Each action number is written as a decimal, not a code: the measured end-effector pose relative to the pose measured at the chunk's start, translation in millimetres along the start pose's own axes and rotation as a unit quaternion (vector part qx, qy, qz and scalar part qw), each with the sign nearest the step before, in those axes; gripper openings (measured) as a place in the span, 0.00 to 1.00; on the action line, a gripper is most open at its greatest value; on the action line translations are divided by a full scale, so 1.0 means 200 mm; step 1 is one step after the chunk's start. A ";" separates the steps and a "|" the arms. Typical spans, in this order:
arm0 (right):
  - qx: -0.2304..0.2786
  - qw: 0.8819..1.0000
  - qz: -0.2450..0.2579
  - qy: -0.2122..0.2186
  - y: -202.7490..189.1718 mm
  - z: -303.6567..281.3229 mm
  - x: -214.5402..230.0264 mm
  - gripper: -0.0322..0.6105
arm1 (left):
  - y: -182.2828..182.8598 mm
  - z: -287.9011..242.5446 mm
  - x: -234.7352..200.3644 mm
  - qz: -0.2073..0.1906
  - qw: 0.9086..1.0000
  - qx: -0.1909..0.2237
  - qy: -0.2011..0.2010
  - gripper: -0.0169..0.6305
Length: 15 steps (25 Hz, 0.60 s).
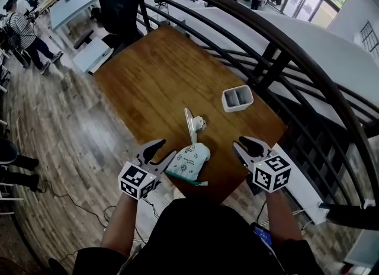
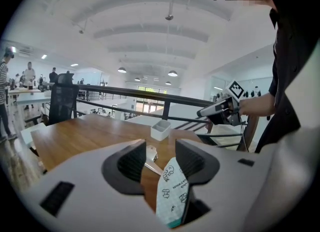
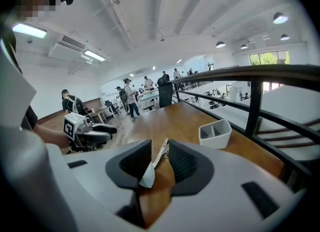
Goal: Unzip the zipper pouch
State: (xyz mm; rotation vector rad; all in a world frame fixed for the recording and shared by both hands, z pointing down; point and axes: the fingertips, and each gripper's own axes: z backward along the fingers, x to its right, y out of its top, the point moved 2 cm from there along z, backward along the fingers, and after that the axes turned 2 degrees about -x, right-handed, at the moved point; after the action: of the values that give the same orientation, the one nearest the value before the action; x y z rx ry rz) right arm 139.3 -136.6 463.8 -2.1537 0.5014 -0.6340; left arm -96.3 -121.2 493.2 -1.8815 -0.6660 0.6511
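White printed fabric zipper pouch w/ teal trim [image 1: 188, 161] lies at near edge of brown wooden desk [image 1: 154, 78], btwn both grippers. Left gripper [image 1: 163, 151] is spread beside pouch's end, prob. to steady it. Right gripper [image 1: 241, 146] is spread, empty, apart. Room beyond is free up to white divided box [image 1: 237, 98].

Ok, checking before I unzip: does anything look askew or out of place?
The zipper pouch lies skewed at the table's near corner, its teal end close to the edge, where it could slip off. Nothing else stands out.
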 end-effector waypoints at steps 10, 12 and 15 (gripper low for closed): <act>0.096 0.993 -0.016 -0.066 -0.04 0.33 -0.20 0.06 | 0.12 0.22 0.06 0.019 0.995 0.096 0.016 0.13; 0.107 0.991 -0.018 -0.082 -0.09 0.39 -0.23 0.05 | 0.10 0.25 0.08 0.027 0.994 0.101 0.015 0.10; 0.116 0.989 -0.015 -0.095 -0.15 0.46 -0.26 0.05 | 0.07 0.28 0.11 0.025 0.993 0.113 0.016 0.07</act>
State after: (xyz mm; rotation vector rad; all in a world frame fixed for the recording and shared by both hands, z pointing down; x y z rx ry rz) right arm 156.5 -36.1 424.7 -1.9788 0.2778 -0.4729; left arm -117.0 -76.2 457.6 -1.6993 -0.5038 0.6981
